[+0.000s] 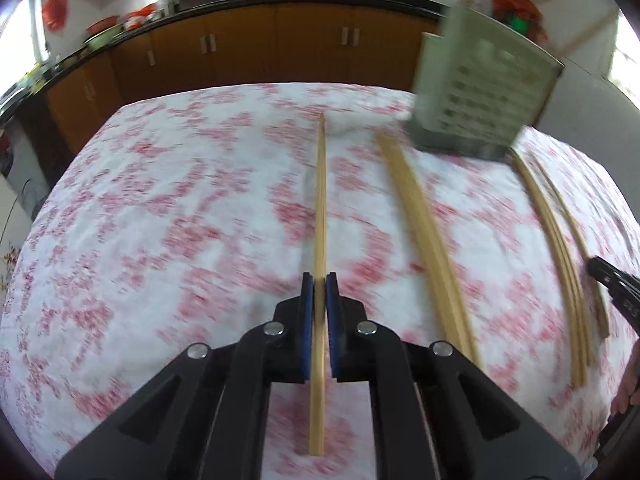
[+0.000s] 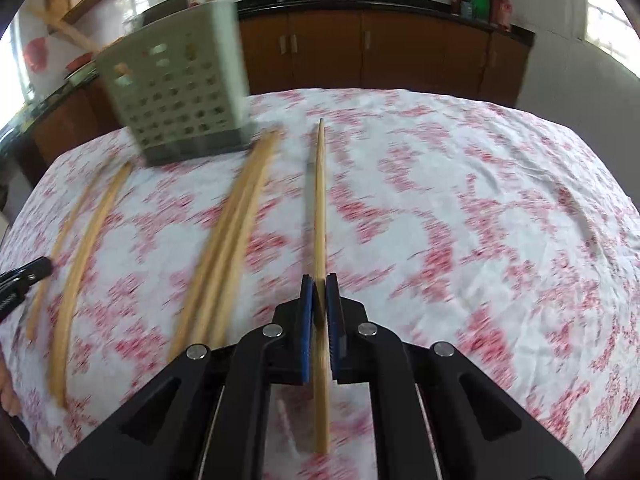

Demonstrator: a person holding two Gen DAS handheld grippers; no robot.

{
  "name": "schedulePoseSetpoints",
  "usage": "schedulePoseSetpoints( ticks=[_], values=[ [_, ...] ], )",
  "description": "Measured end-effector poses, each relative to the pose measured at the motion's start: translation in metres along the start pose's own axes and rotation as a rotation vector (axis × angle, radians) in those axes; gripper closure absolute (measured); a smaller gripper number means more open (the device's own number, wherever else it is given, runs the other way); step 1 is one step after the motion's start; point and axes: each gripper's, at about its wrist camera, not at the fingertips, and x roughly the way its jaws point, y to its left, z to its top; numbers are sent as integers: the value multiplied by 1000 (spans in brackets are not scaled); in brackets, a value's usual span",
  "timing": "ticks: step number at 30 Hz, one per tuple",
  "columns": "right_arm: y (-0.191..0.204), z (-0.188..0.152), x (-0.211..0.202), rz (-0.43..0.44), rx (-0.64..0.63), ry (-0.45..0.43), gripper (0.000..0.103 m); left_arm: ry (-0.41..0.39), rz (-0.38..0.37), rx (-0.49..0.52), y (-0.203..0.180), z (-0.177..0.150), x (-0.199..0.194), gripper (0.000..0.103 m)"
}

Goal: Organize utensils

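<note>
Each gripper is clamped on one wooden chopstick: left gripper [image 1: 319,280] on a chopstick [image 1: 320,200], right gripper [image 2: 319,282] on another chopstick [image 2: 320,208]. More loose chopsticks [image 2: 224,232] lie on the floral tablecloth [image 2: 480,220]; blur hides the exact count. One green perforated holder [image 2: 176,92] stands behind; contents unclear.

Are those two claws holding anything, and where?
Each grips one chopstick: left claw on chopstick, right claw on another, toward its near end.

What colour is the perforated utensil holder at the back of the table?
Pale grey-green with a darker base; the utensil holder shows best in the right wrist view.
</note>
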Motion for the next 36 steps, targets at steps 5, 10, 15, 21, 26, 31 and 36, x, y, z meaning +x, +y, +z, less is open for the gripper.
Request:
schedulePoseSetpoints(
  ticks=[5, 10, 15, 21, 26, 31, 36],
  values=[
    [-8, 5, 6, -8, 16, -4, 95, -20, 12, -23, 15, 7, 5, 92],
    [-6, 6, 7, -12, 10, -4, 95, -20, 0, -34, 18, 10, 7, 92],
    [-7, 6, 7, -9, 13, -4, 95, -22, -11, -44, 18, 7, 6, 92],
    [-9, 5, 7, 3, 21, -4, 94, -23, -25, -55, 21, 6, 5, 92],
    [-7, 5, 8, -5, 14, -4, 94, -23, -24, -55, 21, 6, 4, 92],
    [-7, 5, 7, -6, 13, -4, 94, -23, -24, -55, 21, 6, 4, 92],
    [-7, 5, 7, -5, 14, -4, 94, -23, -24, -56, 21, 6, 4, 92]
  ],
)
